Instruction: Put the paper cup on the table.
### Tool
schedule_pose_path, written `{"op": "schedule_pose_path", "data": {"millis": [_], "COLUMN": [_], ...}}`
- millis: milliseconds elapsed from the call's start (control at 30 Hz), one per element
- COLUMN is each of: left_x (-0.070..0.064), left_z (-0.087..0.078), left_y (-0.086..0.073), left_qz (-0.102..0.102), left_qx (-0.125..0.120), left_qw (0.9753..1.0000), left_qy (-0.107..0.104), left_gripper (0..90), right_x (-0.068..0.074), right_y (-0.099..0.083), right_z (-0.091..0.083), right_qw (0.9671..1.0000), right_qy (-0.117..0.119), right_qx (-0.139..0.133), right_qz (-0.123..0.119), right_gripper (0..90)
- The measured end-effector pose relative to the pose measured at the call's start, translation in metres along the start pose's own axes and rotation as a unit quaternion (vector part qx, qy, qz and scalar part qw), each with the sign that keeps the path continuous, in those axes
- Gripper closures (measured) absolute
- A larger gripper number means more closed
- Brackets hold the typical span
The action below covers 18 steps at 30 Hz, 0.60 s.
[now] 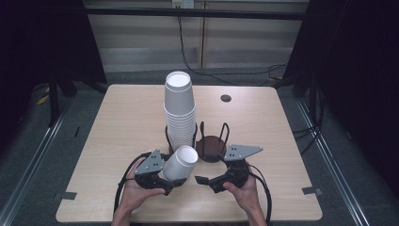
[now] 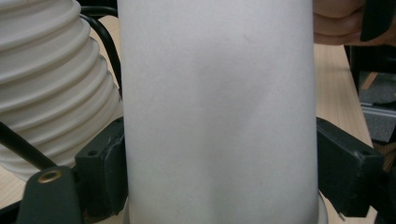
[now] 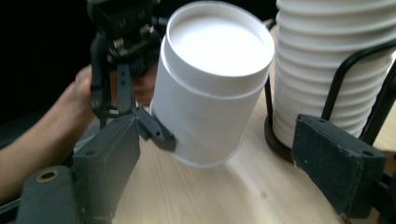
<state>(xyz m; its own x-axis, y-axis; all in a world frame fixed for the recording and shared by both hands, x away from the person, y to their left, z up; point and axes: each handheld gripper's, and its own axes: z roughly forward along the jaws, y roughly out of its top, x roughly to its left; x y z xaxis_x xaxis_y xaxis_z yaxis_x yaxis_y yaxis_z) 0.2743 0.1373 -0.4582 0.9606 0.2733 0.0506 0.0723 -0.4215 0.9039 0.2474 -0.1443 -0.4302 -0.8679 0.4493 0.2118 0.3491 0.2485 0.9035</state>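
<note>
Fingers (image 2: 100, 172) of the left gripper (image 1: 162, 181) clamp a white cup (image 1: 181, 164).

Overhead light falls evenly on the pale counter (image 1: 117, 141), leaving the room's sides nearly black. Shadows under things are soft and short. In the left gripper view the white cup (image 2: 217, 112) sits so close it reads as a dull grey, slightly blurred surface. The right gripper view's near jaws are soft-focused.
</note>
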Motion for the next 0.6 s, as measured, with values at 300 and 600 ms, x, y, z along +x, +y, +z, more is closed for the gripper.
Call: {"op": "schedule_pose_path", "data": {"millis": [300, 600], "left_x": [0.001, -0.001], "left_z": [0.003, 0.003], "left_y": [0.009, 0.016], "left_qz": [0.027, 0.043], "left_qx": [0.046, 0.074], "left_qw": [0.9985, 0.9962], "left_qy": [-0.011, -0.016], "left_gripper": [16.6, 16.6], "right_x": [-0.004, -0.006], "right_y": [-0.001, 0.004], "right_z": [0.004, 0.003], "right_qw": [0.9978, 0.9956], "right_qy": [0.004, 0.002], "right_qx": [0.065, 0.092], "right_qz": [-0.009, -0.017], "right_gripper": [13.7, 13.9]}}
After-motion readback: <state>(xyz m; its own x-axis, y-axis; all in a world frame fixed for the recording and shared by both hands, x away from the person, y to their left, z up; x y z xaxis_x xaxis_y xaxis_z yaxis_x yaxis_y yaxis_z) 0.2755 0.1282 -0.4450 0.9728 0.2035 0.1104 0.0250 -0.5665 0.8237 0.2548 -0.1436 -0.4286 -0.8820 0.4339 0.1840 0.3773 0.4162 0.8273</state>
